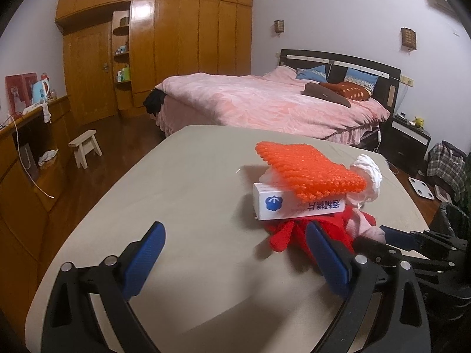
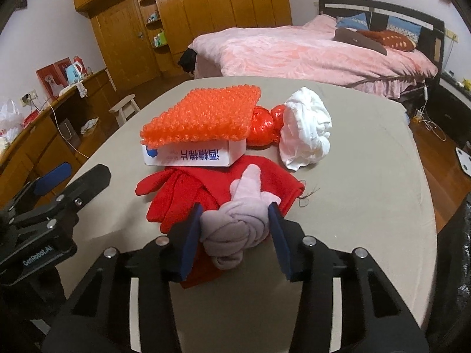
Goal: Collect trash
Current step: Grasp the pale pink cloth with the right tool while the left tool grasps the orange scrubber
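Observation:
A pile of trash lies on the beige table (image 2: 353,206): orange bubble wrap (image 2: 203,117) on a white box with blue print (image 2: 191,154), a shiny red bag (image 2: 265,129), a crumpled white cloth (image 2: 306,129) and a flat red glove (image 2: 182,194). On the glove sits a knotted pale pink cloth (image 2: 235,226). My right gripper (image 2: 235,223) has it between its blue pads, which touch both of its sides. My left gripper (image 1: 234,231) stands open just short of the box (image 1: 282,206) with nothing between its fingers; its right finger overlaps the red glove (image 1: 282,235).
A black bin bag (image 2: 453,264) stands at the table's right edge. Beyond the table are a pink bed (image 1: 265,103), a small white stool (image 1: 85,147), a wooden sideboard (image 1: 35,147) on the left and a wardrobe (image 1: 176,44) at the back.

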